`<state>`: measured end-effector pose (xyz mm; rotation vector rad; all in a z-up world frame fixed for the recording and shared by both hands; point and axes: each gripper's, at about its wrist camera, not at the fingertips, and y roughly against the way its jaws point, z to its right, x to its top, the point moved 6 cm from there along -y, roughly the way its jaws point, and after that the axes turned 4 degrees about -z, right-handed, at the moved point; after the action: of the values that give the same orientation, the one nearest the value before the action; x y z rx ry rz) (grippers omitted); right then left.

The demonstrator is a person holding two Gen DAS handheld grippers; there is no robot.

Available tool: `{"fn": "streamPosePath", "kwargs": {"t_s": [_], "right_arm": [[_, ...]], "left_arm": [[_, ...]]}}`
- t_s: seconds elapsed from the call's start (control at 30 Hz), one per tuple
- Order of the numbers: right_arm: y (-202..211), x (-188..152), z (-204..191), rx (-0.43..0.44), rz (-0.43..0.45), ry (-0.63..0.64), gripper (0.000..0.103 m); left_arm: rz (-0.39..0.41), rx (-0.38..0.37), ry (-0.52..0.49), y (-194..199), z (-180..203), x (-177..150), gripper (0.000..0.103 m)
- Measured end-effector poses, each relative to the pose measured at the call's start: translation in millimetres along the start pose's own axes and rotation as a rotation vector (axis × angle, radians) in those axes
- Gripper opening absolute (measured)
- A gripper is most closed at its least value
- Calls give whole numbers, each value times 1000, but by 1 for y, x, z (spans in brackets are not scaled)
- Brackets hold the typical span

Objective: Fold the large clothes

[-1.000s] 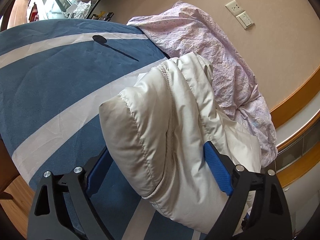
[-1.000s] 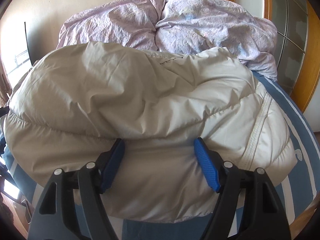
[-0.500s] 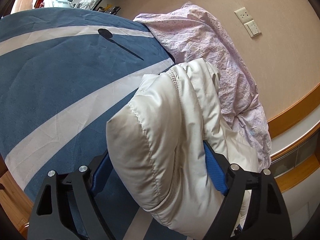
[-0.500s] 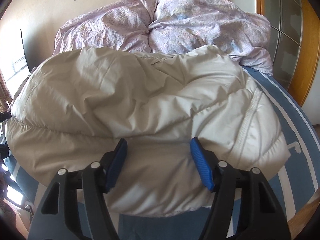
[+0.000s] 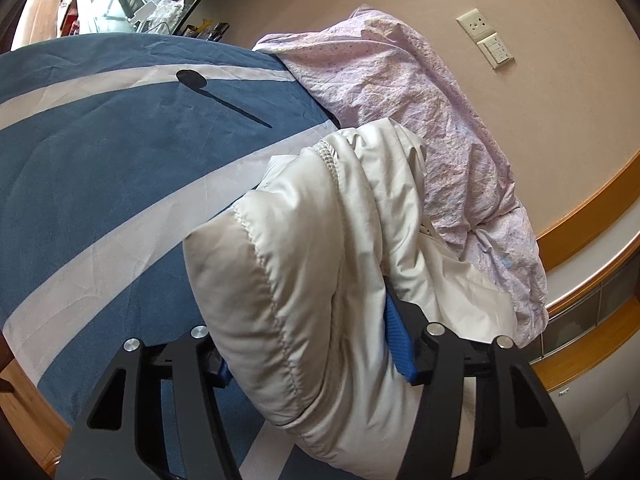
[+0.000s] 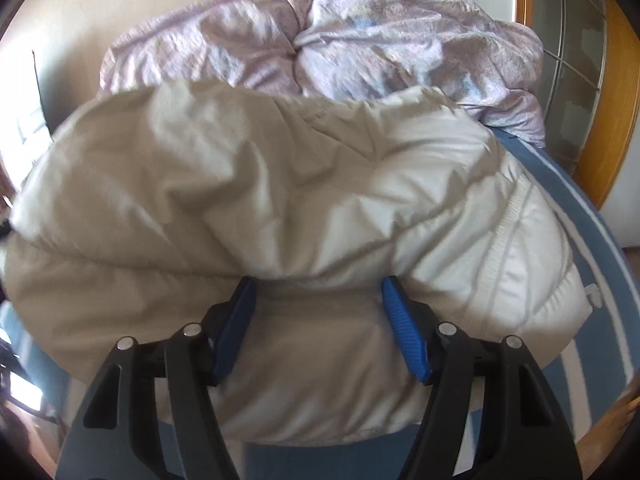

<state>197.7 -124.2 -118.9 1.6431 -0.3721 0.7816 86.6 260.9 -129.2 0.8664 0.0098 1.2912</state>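
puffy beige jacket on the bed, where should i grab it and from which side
Take the puffy beige jacket by its thick rolled near edge, coming in low from the foot of the blue striped bedspread. That edge bulges toward both tools, while the far side butts against the lilac duvet.

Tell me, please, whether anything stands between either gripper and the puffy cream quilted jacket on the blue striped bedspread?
Nothing visible does. The puffy cream quilted jacket already sits between the blue pads of the left gripper, whose jaws are closing on it, and the right gripper pinches a fold of it. The crumpled lilac duvet lies behind, clear of both.
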Motion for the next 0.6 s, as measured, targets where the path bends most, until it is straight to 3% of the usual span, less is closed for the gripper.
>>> {"fn": "streamPosePath", "kwargs": {"t_s": [0.13, 0.3, 0.37, 0.43, 0.6], "right_arm": [[11, 6, -30, 27, 50, 82, 65], [-19, -2, -42, 20, -38, 116, 66], [-23, -2, -45, -2, -51, 135, 66], [-28, -2, -46, -17, -56, 146, 66], [-30, -6, -45, -8, -56, 141, 66]], "left_arm": [[1, 8, 0, -2, 0, -1, 59], [11, 11, -8, -2, 4, 0, 58], [19, 7, -40, 0, 13, 2, 44], [35, -5, -77, 4, 24, 4, 38], [60, -46, -143, 14, 51, 8, 30]]}}
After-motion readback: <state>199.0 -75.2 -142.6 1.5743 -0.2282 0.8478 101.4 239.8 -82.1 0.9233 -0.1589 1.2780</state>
